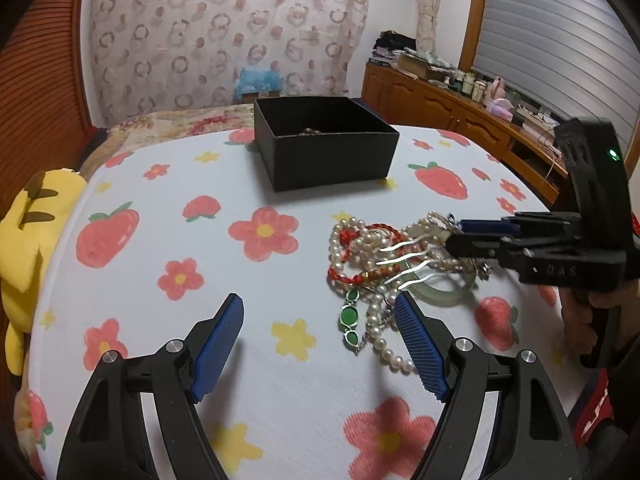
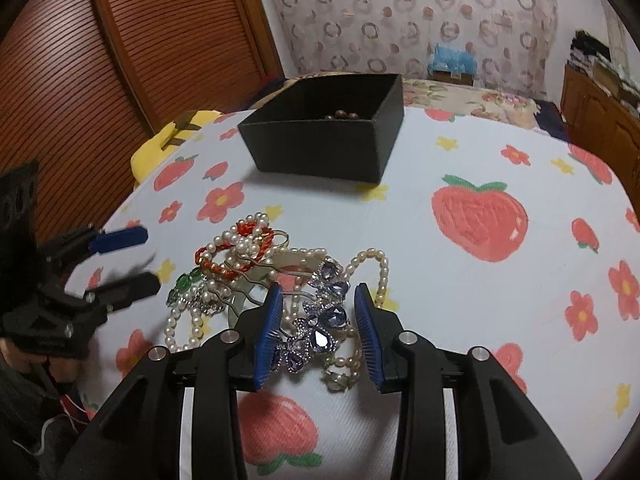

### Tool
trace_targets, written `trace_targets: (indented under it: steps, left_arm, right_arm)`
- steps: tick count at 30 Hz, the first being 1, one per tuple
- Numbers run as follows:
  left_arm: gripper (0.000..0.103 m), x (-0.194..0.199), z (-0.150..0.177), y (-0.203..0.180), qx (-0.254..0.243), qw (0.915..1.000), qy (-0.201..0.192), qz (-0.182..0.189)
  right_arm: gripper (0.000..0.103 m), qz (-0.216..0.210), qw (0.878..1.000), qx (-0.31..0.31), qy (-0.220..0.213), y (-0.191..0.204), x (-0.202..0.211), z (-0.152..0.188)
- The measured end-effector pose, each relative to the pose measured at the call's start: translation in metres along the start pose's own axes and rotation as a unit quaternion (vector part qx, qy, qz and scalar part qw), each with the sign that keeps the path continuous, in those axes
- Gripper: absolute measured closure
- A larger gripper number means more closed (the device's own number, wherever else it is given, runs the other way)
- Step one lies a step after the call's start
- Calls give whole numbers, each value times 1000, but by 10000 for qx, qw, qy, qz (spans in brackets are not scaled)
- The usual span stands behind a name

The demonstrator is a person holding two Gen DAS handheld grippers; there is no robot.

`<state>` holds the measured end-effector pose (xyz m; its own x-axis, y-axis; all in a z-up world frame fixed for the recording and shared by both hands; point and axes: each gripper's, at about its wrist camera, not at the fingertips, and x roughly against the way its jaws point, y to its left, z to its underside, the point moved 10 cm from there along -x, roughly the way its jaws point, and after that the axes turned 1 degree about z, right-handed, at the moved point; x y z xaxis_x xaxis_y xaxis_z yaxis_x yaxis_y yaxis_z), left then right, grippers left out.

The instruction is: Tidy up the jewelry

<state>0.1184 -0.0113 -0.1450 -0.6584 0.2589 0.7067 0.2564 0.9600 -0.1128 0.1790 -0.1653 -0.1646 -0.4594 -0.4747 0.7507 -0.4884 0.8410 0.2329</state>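
Observation:
A tangled jewelry pile (image 1: 384, 264) lies on the strawberry-print cloth (image 1: 168, 240): pearl strands (image 1: 390, 354), a red braided cord (image 1: 384, 227), a silver wavy hair fork (image 1: 400, 258), a pale jade bangle (image 1: 440, 294) and a green-stone bracelet (image 1: 348, 316). My right gripper (image 2: 319, 290) stands open astride a purple-gem piece (image 2: 324, 316), its pads clear of it. It reaches into the pile from the right (image 1: 454, 236). My left gripper (image 1: 318, 304) is open and empty, its right finger beside the pearls. Behind stands an open black box (image 1: 332, 160) with brown beads (image 2: 342, 115) inside.
A yellow plush toy (image 1: 24, 248) lies off the cloth's left edge. A slatted wooden door (image 2: 120, 80) is at the left, a wooden sideboard (image 1: 460, 108) with clutter at the right. A person's hand (image 1: 580, 320) holds the right gripper's handle.

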Motion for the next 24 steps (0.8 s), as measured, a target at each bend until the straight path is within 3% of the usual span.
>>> trace_targets:
  steps: [10,12,13,24]
  left_arm:
    - [28,2,10,-5,-55,10000,76,25]
    - [28,1,11,-6,-60,9999,82,34]
    - [28,1,12,-7,-64,9999,85,40]
    - [32,-2,13,-11,-24,9998,105,142]
  right_arm:
    - [67,-283,9993,-235,102,-2,-4,-1]
    - [67,-240,9995,-190,81,-1,-3,-2]
    - [73,-220,9996,-163,50,0,-2,-3]
    - [73,104,9993,45,-368,-7,29,-13]
